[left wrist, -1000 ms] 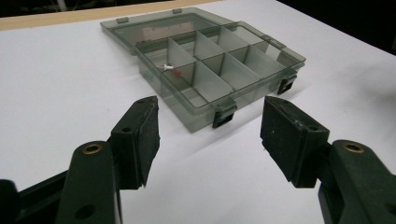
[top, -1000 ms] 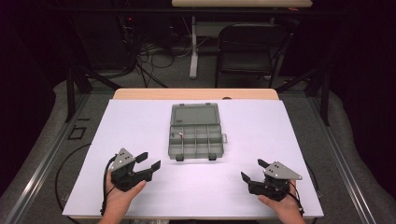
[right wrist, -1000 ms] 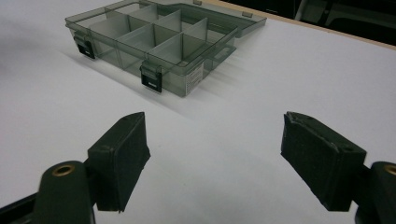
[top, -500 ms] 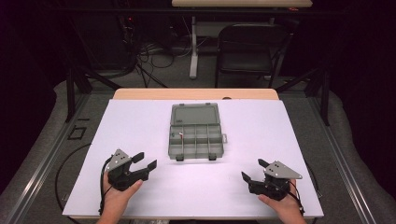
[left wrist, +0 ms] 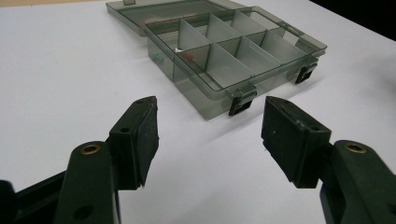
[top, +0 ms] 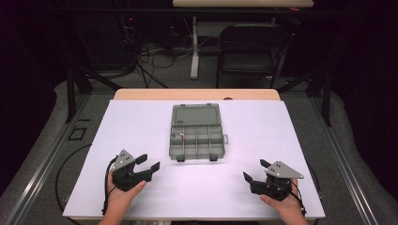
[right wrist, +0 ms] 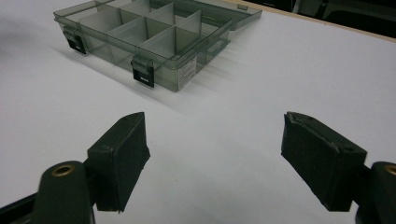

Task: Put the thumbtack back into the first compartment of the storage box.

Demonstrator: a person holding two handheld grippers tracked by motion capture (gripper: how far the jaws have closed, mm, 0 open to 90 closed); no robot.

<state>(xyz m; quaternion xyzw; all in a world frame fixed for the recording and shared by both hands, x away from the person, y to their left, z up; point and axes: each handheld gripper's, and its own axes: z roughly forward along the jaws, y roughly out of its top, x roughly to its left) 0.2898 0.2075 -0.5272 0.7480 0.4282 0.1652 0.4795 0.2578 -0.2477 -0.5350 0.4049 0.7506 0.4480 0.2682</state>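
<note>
A grey compartment box (top: 196,137) is taken as the landmark; it lies open in the middle of the white table (top: 141,117), its lid (top: 195,115) folded flat on the far side of the tray.

To the near left of the box, well apart from it, the left gripper (top: 148,163) is held just above the table with its jaws spread wide and nothing between them. In the left gripper view, the gripper (left wrist: 208,140) is aimed at the box's near left corner, where one of the two front latches (left wrist: 242,100) hangs down. A small red and white item (left wrist: 183,52) can be made out in a left-hand compartment; what it is cannot be told. The other compartments look empty.

To the near right of the box, equally apart, the right gripper (top: 256,173) is also held wide open and empty.

Judged from this, the work is at its start: the box is untouched, and the approach, and whatever is to be done with box or lid, remain.
</note>
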